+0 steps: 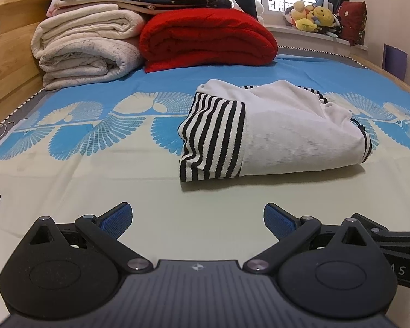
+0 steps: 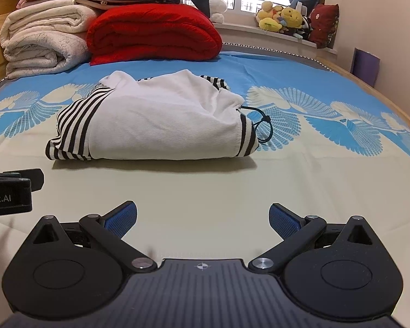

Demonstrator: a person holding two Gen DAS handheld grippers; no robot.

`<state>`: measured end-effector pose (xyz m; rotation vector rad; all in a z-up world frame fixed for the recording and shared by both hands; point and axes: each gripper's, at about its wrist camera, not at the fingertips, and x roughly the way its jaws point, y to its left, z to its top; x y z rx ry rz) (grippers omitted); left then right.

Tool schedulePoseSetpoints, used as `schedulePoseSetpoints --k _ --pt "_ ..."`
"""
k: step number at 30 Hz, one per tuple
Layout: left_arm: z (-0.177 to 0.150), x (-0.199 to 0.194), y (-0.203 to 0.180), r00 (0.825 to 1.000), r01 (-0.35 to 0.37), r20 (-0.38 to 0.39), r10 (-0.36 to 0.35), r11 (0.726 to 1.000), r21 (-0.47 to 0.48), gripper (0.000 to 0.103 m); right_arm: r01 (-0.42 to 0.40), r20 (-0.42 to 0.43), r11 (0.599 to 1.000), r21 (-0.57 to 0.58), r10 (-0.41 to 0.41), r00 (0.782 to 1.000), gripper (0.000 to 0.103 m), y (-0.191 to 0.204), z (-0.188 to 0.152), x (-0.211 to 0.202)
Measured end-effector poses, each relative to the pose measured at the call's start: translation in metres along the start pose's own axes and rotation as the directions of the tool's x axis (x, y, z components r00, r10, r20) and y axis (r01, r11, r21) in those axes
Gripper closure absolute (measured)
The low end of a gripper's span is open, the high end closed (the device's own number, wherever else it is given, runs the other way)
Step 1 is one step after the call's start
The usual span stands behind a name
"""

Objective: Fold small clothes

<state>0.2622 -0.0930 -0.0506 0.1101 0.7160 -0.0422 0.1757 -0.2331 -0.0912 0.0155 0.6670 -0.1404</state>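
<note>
A small white garment with black-and-white striped sleeves (image 1: pixel 273 134) lies folded into a compact bundle on the bed; it also shows in the right wrist view (image 2: pixel 161 125), with a dark drawstring loop at its right end. My left gripper (image 1: pixel 197 218) is open and empty, low over the cream sheet, short of the garment and to its left. My right gripper (image 2: pixel 202 218) is open and empty, short of the garment's near edge. The left gripper's body shows at the left edge of the right wrist view (image 2: pixel 11 191).
Folded white blankets (image 1: pixel 87 49) and a red quilt (image 1: pixel 207 38) are stacked at the head of the bed. The bed sheet (image 1: pixel 95 180) is cream with a blue pattern. A wooden bed frame (image 1: pixel 8 54) runs along the left. Plush toys (image 1: pixel 314 16) sit on the windowsill.
</note>
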Motion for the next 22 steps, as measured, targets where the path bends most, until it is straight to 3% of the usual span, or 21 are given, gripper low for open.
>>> schedulePoseSetpoints --k 22 --pt "-0.0006 -0.0002 -0.0020 1.000 0.007 0.009 -0.008 1.000 0.005 0.001 -0.036 0.009 0.999 -0.005 0.036 0.999 0.001 0.0044 -0.0006 -0.0030"
